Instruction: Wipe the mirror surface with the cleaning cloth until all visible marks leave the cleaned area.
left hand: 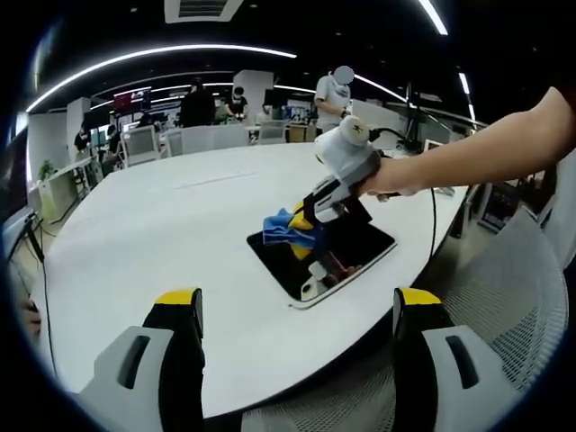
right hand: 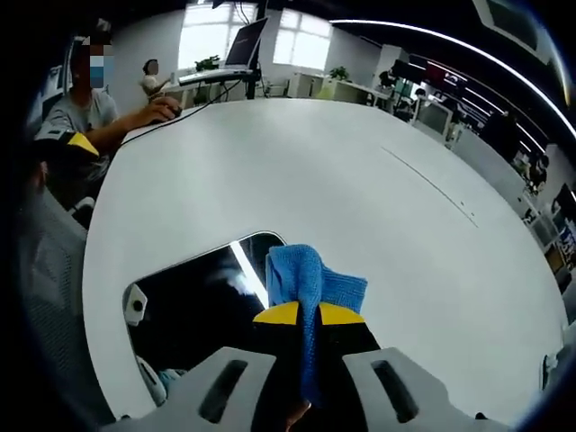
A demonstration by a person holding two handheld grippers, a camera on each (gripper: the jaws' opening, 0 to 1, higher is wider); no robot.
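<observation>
A dark rectangular mirror (left hand: 355, 247) with a pale rim lies flat near the white table's (left hand: 162, 225) near edge. A person's hand holds my right gripper (left hand: 301, 227) down over the mirror's left part, shut on a blue cleaning cloth (left hand: 286, 227) that touches the glass. In the right gripper view the cloth (right hand: 310, 274) is pinched between the yellow-tipped jaws of the right gripper (right hand: 310, 313), with the mirror (right hand: 189, 306) to their left. My left gripper (left hand: 297, 301) hangs open off the table's edge, apart from the mirror, with nothing between its fingers.
A mesh chair (left hand: 504, 306) stands by the table's edge at the right. A black cable (left hand: 434, 225) runs across the table beside the mirror. A seated person (right hand: 90, 112) works near a laptop (right hand: 243, 45) at the far end. Office chairs (left hand: 207, 137) line the far side.
</observation>
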